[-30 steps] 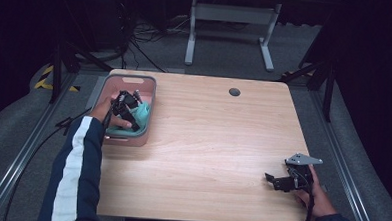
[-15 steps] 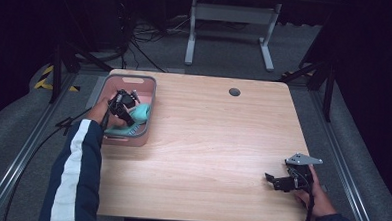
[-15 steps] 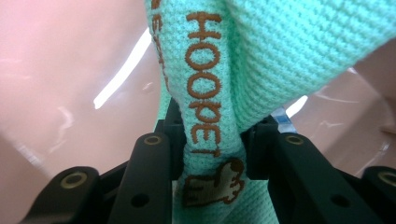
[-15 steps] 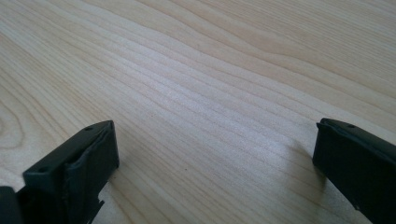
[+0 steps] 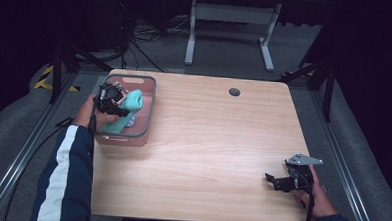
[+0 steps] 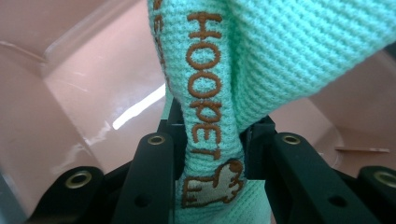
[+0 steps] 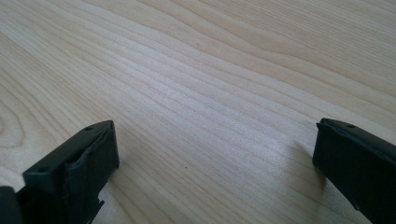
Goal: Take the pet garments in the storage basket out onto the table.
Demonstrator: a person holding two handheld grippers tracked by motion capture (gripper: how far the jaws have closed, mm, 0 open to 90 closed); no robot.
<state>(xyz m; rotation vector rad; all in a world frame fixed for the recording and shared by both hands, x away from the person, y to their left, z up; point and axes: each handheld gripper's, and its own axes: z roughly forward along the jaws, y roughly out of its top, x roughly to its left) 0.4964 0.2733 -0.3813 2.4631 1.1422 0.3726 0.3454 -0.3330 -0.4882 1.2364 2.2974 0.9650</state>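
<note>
A mint-green knitted cloth [image 5: 126, 108] with brown stitched letters hangs over the pink bin [image 5: 146, 113] at the table's left. My left gripper [image 5: 115, 107] is shut on the cloth and holds it above the bin. In the left gripper view the two jaws pinch a fold of the cloth [image 6: 219, 98], with the bin's pink floor [image 6: 88, 84] behind. Near the table's front right edge my right gripper [image 5: 276, 182] rests low over the wood, open. The right gripper view has nothing but bare tabletop [image 7: 210, 93] between the spread jaws.
A patterned item [image 5: 131, 120] lies partly under the cloth in the bin. A dark round cable hole [image 5: 234, 91] sits at the table's far edge. Beyond the table are a metal stand [image 5: 230, 22] and floor cables.
My left gripper has lifted the green cloth higher out of the bin and drawn it slightly toward the bin's left side. The right gripper has stayed put.
</note>
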